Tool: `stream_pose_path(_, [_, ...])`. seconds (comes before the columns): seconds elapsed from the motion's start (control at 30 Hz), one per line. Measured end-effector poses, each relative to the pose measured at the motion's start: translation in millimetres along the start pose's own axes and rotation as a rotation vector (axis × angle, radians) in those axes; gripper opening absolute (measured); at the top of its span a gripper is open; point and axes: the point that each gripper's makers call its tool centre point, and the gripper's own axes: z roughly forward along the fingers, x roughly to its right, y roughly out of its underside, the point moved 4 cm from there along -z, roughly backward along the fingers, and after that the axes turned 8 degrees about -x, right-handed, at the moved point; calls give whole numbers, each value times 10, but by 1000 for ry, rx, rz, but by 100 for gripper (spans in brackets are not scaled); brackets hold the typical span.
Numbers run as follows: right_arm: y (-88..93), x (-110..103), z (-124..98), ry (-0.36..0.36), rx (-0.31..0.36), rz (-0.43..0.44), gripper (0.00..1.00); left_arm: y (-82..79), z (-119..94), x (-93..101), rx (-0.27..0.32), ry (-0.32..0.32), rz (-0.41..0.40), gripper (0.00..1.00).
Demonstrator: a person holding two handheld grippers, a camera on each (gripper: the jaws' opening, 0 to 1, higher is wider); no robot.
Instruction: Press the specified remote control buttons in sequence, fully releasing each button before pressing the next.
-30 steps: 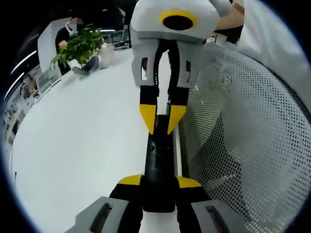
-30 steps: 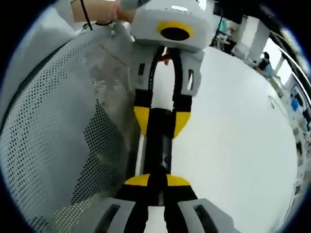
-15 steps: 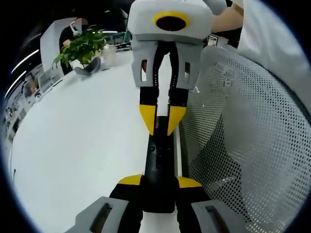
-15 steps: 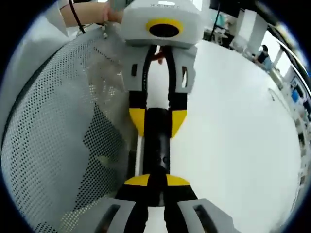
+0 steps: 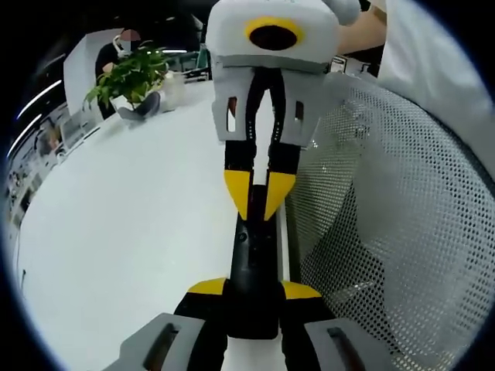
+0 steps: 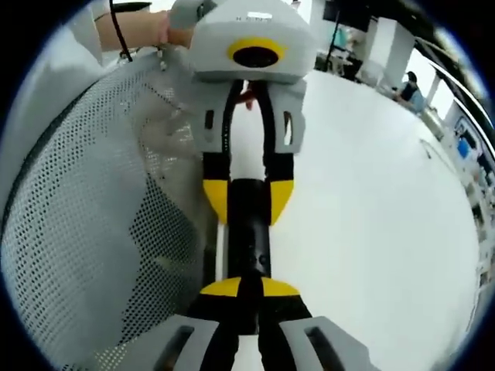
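Observation:
A slim black remote control [image 5: 251, 255] lies lengthwise between my two grippers, just above the white table [image 5: 116, 216]. My left gripper [image 5: 254, 289] is shut on its near end, one yellow-tipped jaw on each side. My right gripper [image 5: 257, 195] comes in from the far side, its yellow tips closed together and resting on the remote's top face. In the right gripper view the same remote [image 6: 249, 239] runs from my right gripper [image 6: 249, 287], shut with its tips on it, to the left gripper [image 6: 248, 199] clamping the far end.
A white perforated mesh panel [image 5: 387, 216] curves close beside the remote, and sits at the left in the right gripper view [image 6: 85, 216]. A potted plant [image 5: 131, 73] and a seated person [image 5: 124, 39] are at the table's far side. A hand [image 6: 166, 31] holds the left gripper.
The right gripper's shut tips have crept slightly along the remote toward the left gripper. The left gripper's hold on the remote is unchanged.

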Motion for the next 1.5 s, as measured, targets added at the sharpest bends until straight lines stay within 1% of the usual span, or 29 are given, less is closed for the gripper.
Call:
stream_pose_path(0.07, [-11,-7,10,-1,-40,-27,3,0,0,1,1,1,-1,24])
stream_pose_path(0.13, [-23,-14,20,-1,-68,-33,3,0,0,2,0,1,0,24])
stream_pose_path(0.2, [-27,-5,23,-8,-74,-20,3,0,0,3,-2,0,1,24])
stream_pose_path(0.23, [-20,-6,21,-9,-78,-32,3,0,0,3,-2,1,0,24])
stream_pose_path(0.33, [-8,-7,16,-10,-66,-8,4,2,-2,2,2,3,-1,24])
stream_pose_path(0.37, [-1,-8,12,-6,-51,7,4,3,-3,2,2,4,0,24])
stream_pose_path(0.43, [2,-26,4,20,-25,-23,4,4,-4,2,1,4,1,24])
stream_pose_path(0.5, [12,-43,-2,40,5,-9,4,4,-6,4,0,2,1,24])
stream_pose_path(0.53, [16,-48,-4,47,13,-16,4,4,-5,4,0,0,0,24])
stream_pose_path(0.67, [26,-43,-3,57,55,-18,4,3,-4,4,1,-3,-1,24])
stream_pose_path(0.7, [19,-47,-4,60,64,-26,3,3,-4,2,2,-3,-1,24])
stream_pose_path(0.73, [3,-51,1,66,68,-53,3,3,-3,2,2,-2,-1,24])
stream_pose_path(0.8, [-13,-46,10,70,67,-63,1,3,-3,1,3,-1,-1,24])
stream_pose_path(0.9, [-27,-20,11,52,54,-24,1,4,-3,-1,4,0,-2,24])
stream_pose_path(0.93, [-33,-24,13,49,47,-28,1,4,-2,-1,5,0,-3,24])
stream_pose_path(0.97, [-36,-24,19,44,25,-36,0,4,-2,-2,6,-1,-3,24])
stream_pose_path(1.1, [-58,2,29,5,-38,-10,0,5,-1,-2,10,-1,-4,24])
stream_pose_path(1.17, [-61,6,30,1,-46,0,0,5,-1,-2,9,0,-4,24])
stream_pose_path(1.2, [-57,-12,32,11,-51,-11,0,5,-1,-1,9,0,-4,24])
stream_pose_path(1.27, [-38,-24,24,27,-38,-11,1,5,0,0,10,-1,-3,24])
stream_pose_path(1.33, [-30,-14,17,32,14,33,1,7,1,0,14,-3,-8,24])
stream_pose_path(1.37, [-22,-13,13,37,33,35,1,8,1,0,17,-3,-10,24])
stream_pose_path(1.4, [-8,-25,11,53,44,18,1,8,-1,0,19,-4,-11,24])
stream_pose_path(1.43, [-18,-31,11,79,44,-20,1,8,-1,0,19,-4,-11,24])
stream_pose_path(1.47, [-26,-48,11,113,21,-82,1,9,0,1,19,-5,-9,24])
stream_pose_path(1.5, [-44,-71,17,129,8,-117,0,10,0,1,19,-5,-8,24])
